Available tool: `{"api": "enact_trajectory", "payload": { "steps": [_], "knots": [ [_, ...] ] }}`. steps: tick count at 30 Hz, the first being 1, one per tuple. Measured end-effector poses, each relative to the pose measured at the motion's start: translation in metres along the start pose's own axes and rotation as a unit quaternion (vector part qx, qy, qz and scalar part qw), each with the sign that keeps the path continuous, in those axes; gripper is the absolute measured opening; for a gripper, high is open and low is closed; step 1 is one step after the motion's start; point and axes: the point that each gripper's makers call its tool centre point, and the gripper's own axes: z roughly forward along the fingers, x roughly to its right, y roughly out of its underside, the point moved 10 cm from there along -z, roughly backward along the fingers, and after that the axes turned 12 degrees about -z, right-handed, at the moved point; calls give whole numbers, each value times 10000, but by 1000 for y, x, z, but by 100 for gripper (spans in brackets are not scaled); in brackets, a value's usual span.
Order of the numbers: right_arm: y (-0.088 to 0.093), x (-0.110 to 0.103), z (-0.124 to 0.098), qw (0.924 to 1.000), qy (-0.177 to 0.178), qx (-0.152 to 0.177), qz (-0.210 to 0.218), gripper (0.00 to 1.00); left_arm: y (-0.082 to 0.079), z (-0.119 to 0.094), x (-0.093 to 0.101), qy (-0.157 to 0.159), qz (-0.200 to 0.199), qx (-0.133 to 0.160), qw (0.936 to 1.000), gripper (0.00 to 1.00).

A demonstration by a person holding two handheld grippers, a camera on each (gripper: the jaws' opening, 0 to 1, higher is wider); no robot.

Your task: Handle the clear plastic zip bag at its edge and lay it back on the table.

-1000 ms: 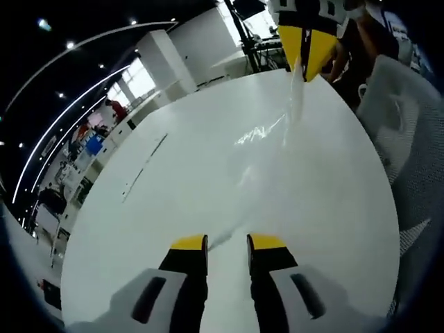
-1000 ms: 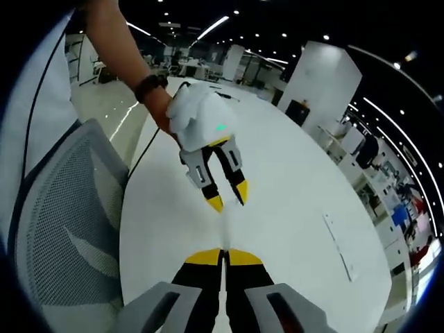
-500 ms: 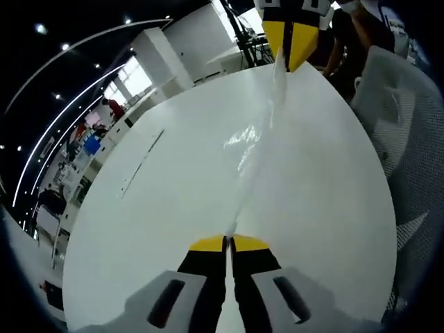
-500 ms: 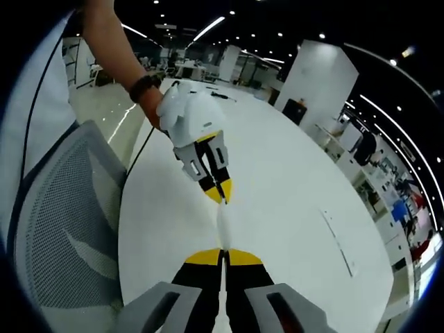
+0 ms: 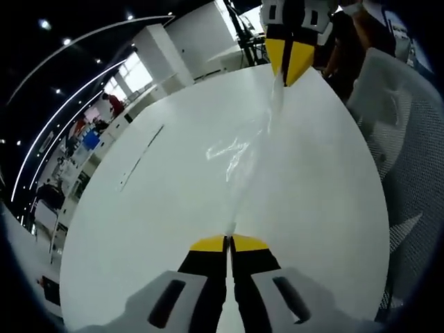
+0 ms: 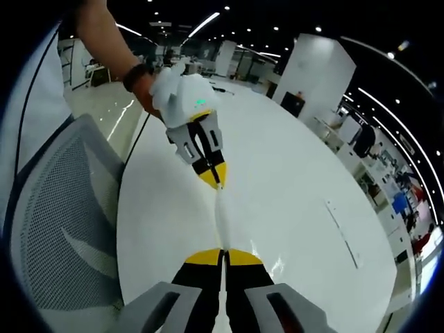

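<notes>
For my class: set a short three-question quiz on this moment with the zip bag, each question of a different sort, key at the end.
1. True or false: the clear zip bag lies flat on the white table.
2. Which tongs pinch the bag? A) left tongs alone B) right tongs alone C) both
3. Fill in: beside the table stands a grey mesh ____.

Key: 1 false, it hangs stretched between the tongs; 2 C; 3 chair.
</notes>
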Motion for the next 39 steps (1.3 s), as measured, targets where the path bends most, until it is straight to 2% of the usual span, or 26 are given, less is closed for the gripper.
{"api": "enact_trajectory", "payload": {
  "steps": [11, 16, 23, 32, 39],
  "knots": [
    [11, 5, 24, 9998, 54, -161, 86, 0, 8, -17, -1, -280, -168, -19, 9995, 0],
    [13, 12, 32, 9995, 135, -301, 17, 0, 11, -24, -1, -371, -373, 26, 9986, 0],
    [18, 27, 41, 9988, 273, -340, 209, 0, 8, -33, 1, -488, -552, 151, 9972, 0],
    [23, 30, 47, 9985, 263, -445, 201, 0, -1, -45, 10, -582, -644, 288, 9958, 0],
    [24, 29, 51, 9982, 262, -447, 302, 0, 1, -44, 17, -597, -592, 165, 9963, 0]
  ]
}}
